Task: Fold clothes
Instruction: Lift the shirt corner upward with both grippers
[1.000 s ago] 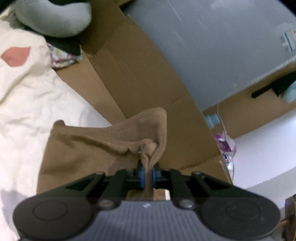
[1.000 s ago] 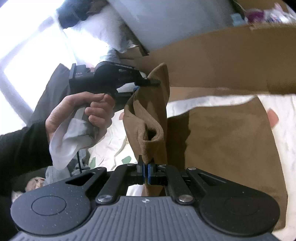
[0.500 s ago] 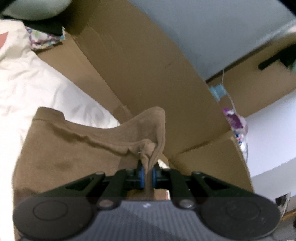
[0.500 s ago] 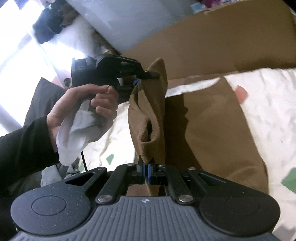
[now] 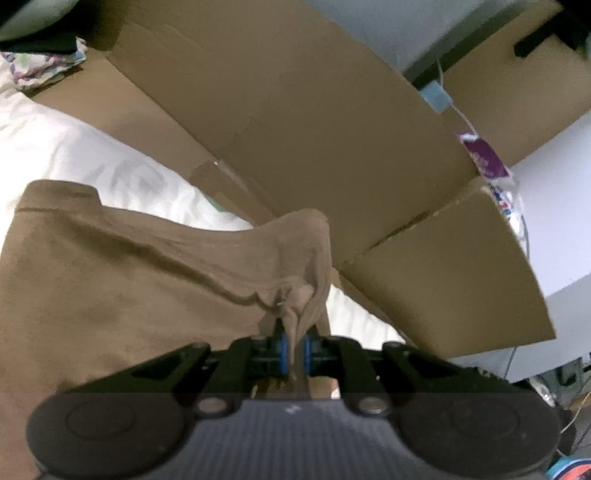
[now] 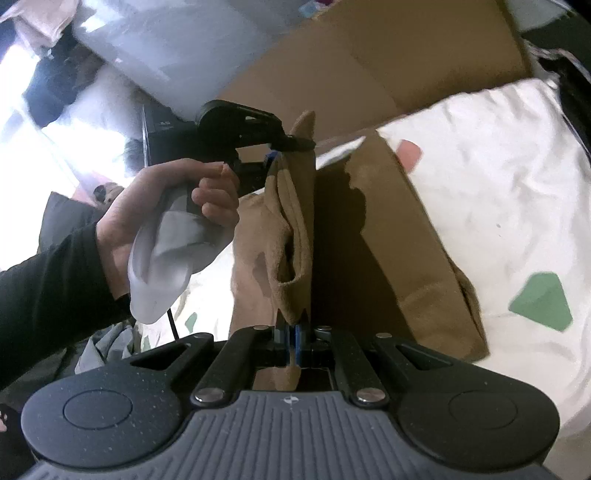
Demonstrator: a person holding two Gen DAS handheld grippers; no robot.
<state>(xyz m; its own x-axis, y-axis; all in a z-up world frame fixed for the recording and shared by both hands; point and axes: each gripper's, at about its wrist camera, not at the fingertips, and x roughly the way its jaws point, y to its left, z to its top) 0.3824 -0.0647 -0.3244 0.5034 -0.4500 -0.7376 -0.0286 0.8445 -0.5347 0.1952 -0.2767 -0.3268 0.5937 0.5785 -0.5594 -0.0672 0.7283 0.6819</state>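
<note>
A brown garment [image 5: 110, 280] lies partly on a white bedsheet [image 5: 74, 147], with one edge lifted. My left gripper [image 5: 293, 350] is shut on a bunched corner of that raised edge. In the right wrist view the same brown garment [image 6: 391, 236] spreads over the white sheet [image 6: 498, 192], and my right gripper [image 6: 291, 341] is shut on the other end of the lifted edge. The fabric hangs taut between the two grippers. The left gripper [image 6: 291, 146] shows up there too, held by a person's hand [image 6: 162, 206] in a black sleeve.
Large cardboard sheets [image 5: 295, 122] stand along the far side of the bed, against a grey wall [image 5: 388, 26]. A patterned cloth [image 5: 44, 66] lies at the sheet's top left. The sheet carries green [image 6: 541, 301] and pink [image 6: 408, 151] patches. More clothes [image 6: 103, 350] pile at lower left.
Both grippers have sunk and carried the lifted edge across the garment. The fold hangs lower, and more of the flat brown garment now fills the left wrist view.
</note>
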